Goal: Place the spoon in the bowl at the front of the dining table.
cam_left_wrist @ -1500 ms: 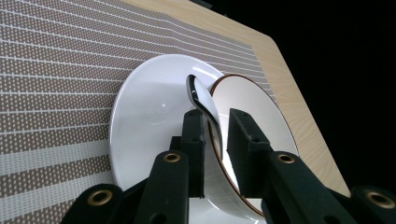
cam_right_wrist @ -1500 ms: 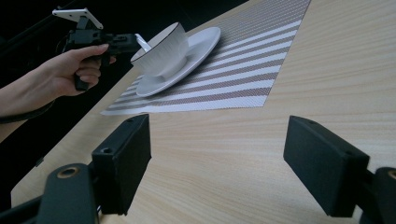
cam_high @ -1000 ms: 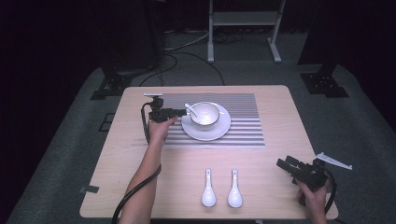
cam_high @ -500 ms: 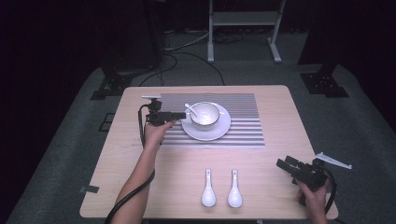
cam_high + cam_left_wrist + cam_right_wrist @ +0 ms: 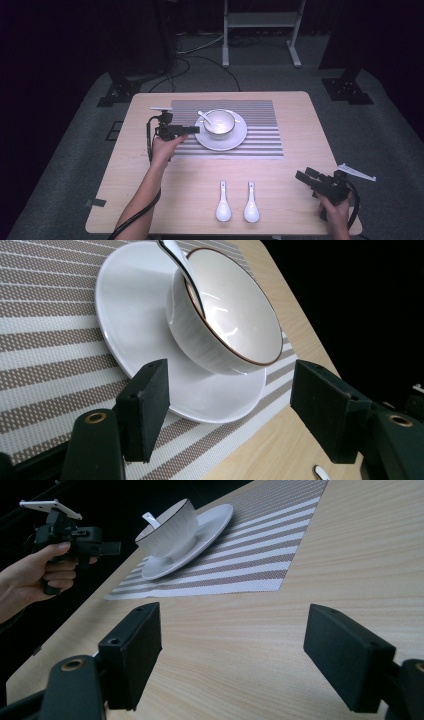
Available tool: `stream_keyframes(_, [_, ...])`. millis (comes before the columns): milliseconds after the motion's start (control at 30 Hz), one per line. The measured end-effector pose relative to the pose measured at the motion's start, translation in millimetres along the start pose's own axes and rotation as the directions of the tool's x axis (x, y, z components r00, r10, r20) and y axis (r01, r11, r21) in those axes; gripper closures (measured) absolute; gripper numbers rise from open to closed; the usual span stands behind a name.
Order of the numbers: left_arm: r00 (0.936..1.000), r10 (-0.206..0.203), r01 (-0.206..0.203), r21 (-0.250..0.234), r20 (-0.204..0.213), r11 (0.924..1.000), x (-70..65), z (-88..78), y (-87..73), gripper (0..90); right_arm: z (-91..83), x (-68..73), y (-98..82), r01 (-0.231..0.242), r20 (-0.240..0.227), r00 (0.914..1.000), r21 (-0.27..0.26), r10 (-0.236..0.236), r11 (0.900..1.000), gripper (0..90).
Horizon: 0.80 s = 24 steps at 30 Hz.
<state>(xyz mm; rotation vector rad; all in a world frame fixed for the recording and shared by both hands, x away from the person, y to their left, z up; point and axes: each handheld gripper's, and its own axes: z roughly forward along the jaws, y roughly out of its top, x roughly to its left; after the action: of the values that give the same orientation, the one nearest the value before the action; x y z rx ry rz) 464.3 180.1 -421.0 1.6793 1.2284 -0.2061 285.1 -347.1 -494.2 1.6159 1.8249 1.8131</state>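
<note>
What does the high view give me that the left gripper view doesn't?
High view: the two loose spoons near the table's front edge, and the right gripper, open, low on the right. Left gripper view: the brown rim line on the bowl and the left gripper, jaws just opened, nothing between them. Both: bowl, plate, spoon in the bowl, striped mat.

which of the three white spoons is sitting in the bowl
The spoon leaning in the bowl on the plate, handle pointing to the rear left. The other two spoons lie flat, side by side, on the bare table near the front edge.
</note>
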Motion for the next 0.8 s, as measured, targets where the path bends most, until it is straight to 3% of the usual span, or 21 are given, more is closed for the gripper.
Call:
stream_keyframes(267, [0.9996, 0.029, -0.03, 0.032, 0.004, 0.9991, -5.1, -0.8, -7.1, 28.1, 0.1, 0.4, -0.2, 0.003, 0.003, 1.0, 0.003, -0.003, 1.0, 22.1])
stream_keyframes(800, [0.9996, 0.028, -0.028, 0.048, 0.006, 0.9984, -1.9, -10.7, -28.4, 24.4, 0.3, 0.8, -0.6, 0.002, 0.013, 0.9999, 0.004, -0.002, 1.0, 22.1])
